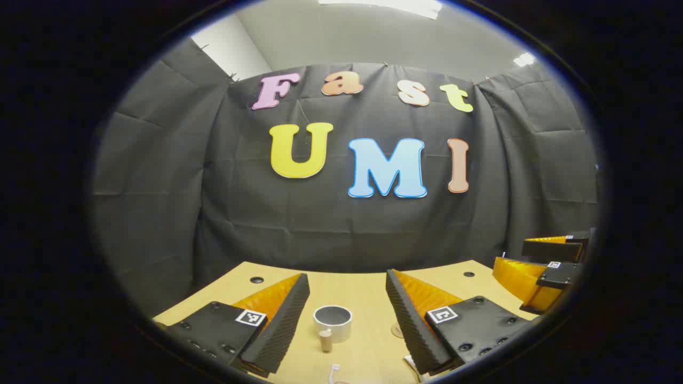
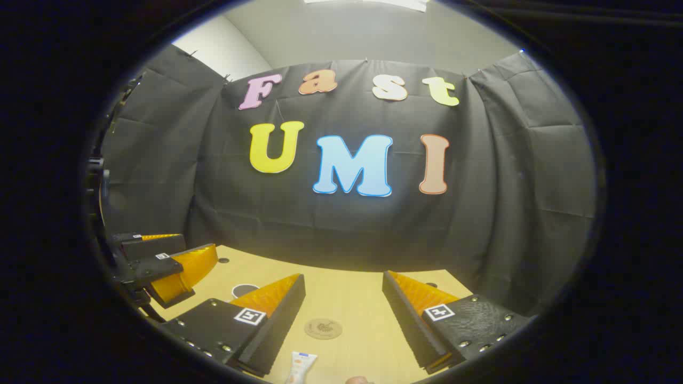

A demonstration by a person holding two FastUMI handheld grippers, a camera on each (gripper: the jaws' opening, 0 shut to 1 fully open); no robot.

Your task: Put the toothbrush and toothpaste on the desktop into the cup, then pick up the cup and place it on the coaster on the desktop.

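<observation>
Black cloth wall [image 1: 160,213] behind a wooden table [image 1: 352,285]; ceiling light [image 1: 395,5].

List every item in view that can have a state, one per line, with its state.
left gripper: open, holding nothing, above the desktop.
right gripper: open, holding nothing.
cup: upright on the desktop, nothing inside as far as its mouth shows.
toothbrush: lying on the desktop, not in the cup.
toothpaste: lying on the desktop, cap hidden.
coaster: flat on the desktop, nothing on it.
</observation>
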